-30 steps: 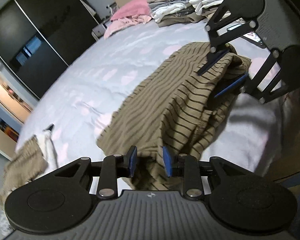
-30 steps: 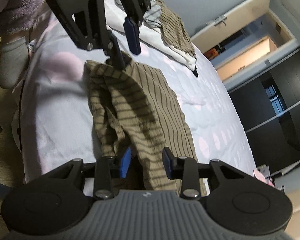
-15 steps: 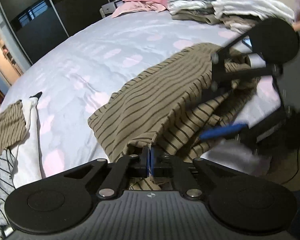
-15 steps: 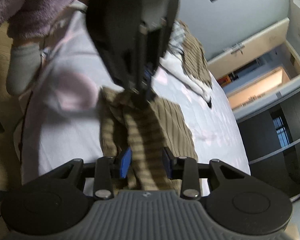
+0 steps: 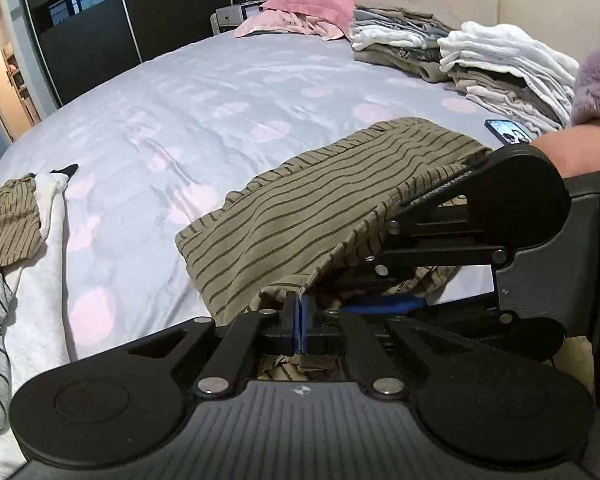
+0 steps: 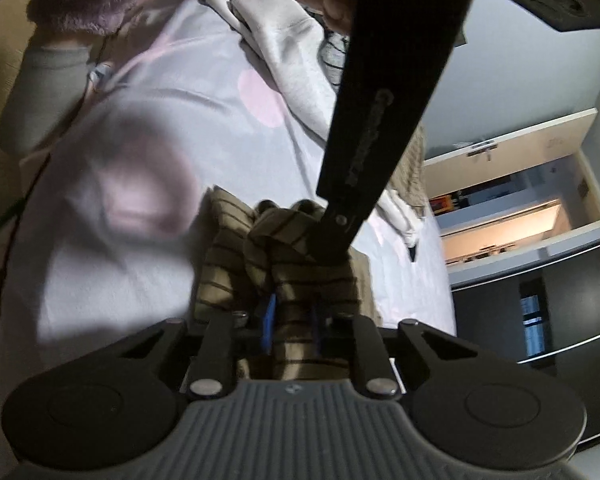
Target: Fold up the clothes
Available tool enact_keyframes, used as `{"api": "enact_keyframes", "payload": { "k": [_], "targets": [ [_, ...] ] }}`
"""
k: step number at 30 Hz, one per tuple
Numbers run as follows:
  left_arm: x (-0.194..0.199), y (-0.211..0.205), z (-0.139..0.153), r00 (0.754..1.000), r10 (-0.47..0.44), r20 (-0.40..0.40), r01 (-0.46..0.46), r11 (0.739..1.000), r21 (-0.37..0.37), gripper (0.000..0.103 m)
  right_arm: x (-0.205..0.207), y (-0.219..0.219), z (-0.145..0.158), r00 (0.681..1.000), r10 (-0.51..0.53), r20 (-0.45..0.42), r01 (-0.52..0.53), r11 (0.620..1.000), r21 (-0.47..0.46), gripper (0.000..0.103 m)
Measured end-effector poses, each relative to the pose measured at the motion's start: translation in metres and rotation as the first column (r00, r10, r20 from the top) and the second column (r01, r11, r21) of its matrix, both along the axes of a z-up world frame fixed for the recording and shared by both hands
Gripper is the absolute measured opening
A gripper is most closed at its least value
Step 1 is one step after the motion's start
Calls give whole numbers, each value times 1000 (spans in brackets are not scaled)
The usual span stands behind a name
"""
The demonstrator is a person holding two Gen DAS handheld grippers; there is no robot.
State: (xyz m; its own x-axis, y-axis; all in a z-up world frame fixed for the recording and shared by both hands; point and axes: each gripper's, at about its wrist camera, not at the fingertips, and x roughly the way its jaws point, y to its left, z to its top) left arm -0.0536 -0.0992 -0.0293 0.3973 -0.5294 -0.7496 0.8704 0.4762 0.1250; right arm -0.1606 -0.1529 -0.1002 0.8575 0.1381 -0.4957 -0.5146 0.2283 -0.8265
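An olive shirt with thin dark stripes lies on the lilac bed sheet, its near edge lifted. My left gripper is shut on that near hem. Just right of it, the right gripper reaches in under the raised cloth, one blue finger showing. In the right wrist view, my right gripper has its jaws closing on a bunched fold of the striped shirt, which fills the gap between the pads. The left gripper pinches the same bunch just beyond.
Two stacks of folded clothes and pink pillows sit at the headboard. A phone lies near the stacks. Unfolded clothes are heaped at the left edge. A dark wardrobe stands beyond. A purple fleecy sleeve is at right.
The left jaws shut on the shirt's hem. The right jaws narrowed onto the cloth between them. Both grippers rolled and came close together, lifting and bunching the shirt's near edge.
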Motion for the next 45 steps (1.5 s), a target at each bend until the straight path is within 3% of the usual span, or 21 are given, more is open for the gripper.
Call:
{"api": "enact_keyframes", "payload": {
  "k": [2,5,9,11,14,17,21,24,27,31,35,39,45],
  "targets": [
    [2,0,0,1000,-3,-1,3,1000,-1,0,-4,-3,4,1000,-8,18,8,1000,10,1],
    [6,1,-3,1000,-5,4,5,1000,8,0,-14,-9,16,999,-8,40,6,999,38,0],
    [9,-1,-2,999,-49,-14,49,999,-8,0,-26,-17,32,1000,-8,-7,8,997,81,0],
    [5,-3,-5,996,-84,37,82,996,45,0,-28,-20,34,999,-15,-31,18,995,96,0],
    [7,-1,-11,989,-66,132,47,988,144,0,-26,-25,35,997,-43,-67,50,992,119,0],
    [8,6,-5,992,-42,116,28,993,117,0,-23,-32,39,993,-82,-85,96,982,165,0],
    [-6,10,7,987,-33,157,19,996,89,0,-21,-34,41,991,-102,-82,116,975,190,0],
    [-24,9,15,981,-65,183,52,996,74,8,-19,-32,42,991,-106,-84,122,970,210,0],
    [-33,4,15,982,-89,165,75,993,89,16,-18,-33,47,991,-113,-78,129,964,234,0],
    [-30,-1,-1,989,-100,106,85,987,137,18,-18,-33,48,991,-110,-69,124,965,232,0],
    [-22,0,-11,994,-92,58,85,989,125,18,-19,-32,49,992,-106,-66,119,966,229,0],
    [-17,0,-11,996,-84,27,81,992,97,2,-18,-33,48,992,-111,-62,122,967,224,0],
    [-5,0,-21,999,-39,30,34,990,137,0,-15,-36,47,990,-119,-71,132,967,218,0]
  ]
}}
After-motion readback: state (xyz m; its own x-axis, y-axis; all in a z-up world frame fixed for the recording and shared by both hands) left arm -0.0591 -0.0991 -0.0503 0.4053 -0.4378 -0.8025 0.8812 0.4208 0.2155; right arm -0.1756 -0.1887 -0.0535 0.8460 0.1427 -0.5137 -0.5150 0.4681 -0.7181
